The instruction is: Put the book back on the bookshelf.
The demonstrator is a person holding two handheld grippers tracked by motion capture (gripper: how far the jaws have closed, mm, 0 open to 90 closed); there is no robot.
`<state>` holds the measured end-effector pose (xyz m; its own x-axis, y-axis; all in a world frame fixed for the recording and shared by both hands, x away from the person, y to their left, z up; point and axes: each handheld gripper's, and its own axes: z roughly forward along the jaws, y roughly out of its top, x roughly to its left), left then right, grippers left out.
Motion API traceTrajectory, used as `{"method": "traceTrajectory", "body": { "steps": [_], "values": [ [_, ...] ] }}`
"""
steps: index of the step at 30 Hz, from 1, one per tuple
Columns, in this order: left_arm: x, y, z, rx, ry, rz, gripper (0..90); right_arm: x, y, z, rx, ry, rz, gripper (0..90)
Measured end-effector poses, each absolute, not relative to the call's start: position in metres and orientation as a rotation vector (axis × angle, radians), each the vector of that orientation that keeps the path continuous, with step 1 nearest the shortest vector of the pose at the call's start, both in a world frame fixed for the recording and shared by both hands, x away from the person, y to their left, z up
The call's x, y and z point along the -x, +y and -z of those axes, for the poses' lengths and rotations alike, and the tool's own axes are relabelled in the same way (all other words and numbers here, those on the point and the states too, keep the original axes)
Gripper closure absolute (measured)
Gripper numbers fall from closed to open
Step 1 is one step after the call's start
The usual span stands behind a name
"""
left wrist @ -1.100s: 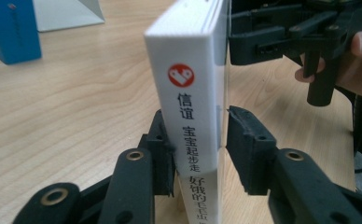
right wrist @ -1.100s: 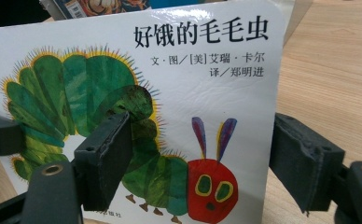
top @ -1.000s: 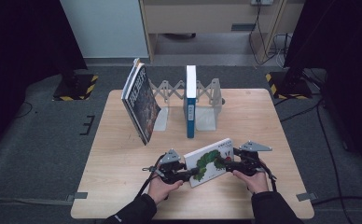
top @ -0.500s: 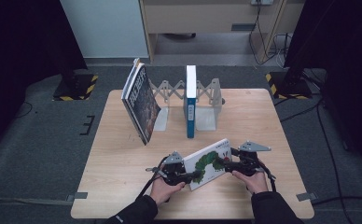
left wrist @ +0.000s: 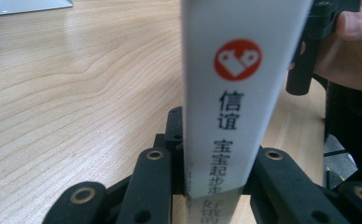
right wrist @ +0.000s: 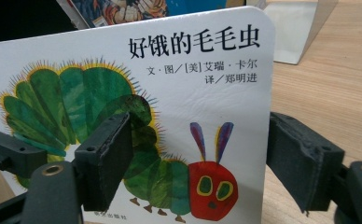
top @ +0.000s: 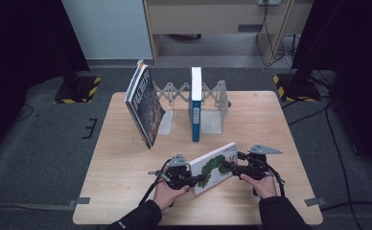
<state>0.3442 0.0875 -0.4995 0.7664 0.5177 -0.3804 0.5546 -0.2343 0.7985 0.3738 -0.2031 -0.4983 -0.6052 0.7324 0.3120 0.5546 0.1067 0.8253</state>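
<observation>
The left gripper [top: 199, 178] is pinching the picture book [top: 214, 166] by its spine, having just been closing, while the right gripper [top: 228, 167] is clamping its cover, keeping it tilted above the tabletop [top: 126, 172] for shelving.

A white picture book [top: 214, 166] with a green caterpillar on its cover stands tilted off the wooden table, caught at both ends between the jaws of two hand-held grippers. At one end, its thick white spine [left wrist: 237, 98], printed with a red heart emblem and black Chinese characters, rises straight up between the left gripper's [left wrist: 212, 172] two black jaws, which have just been closing and press against it on either side. At the other end, the cover [right wrist: 170, 93], with its red caterpillar face and black title, sits between the right gripper's [right wrist: 193, 158] jaws: one pad lies over the cover, the other just behind the rounded edge.
</observation>
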Motion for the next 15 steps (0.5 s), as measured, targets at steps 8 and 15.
{"method": "traceTrajectory", "body": {
  "steps": [8, 15],
  "values": [
    [-0.345, 0.091, 0.493, -1.872, 0.853, 0.027, 74.3, -0.374, -0.217, 0.495, -1.353, 2.113, -1.477, 21.5],
    [-0.346, 0.095, 0.485, -1.862, 0.872, 0.003, 74.4, -0.376, -0.225, 0.496, -1.392, 2.099, -1.376, 19.6]
  ]
}}
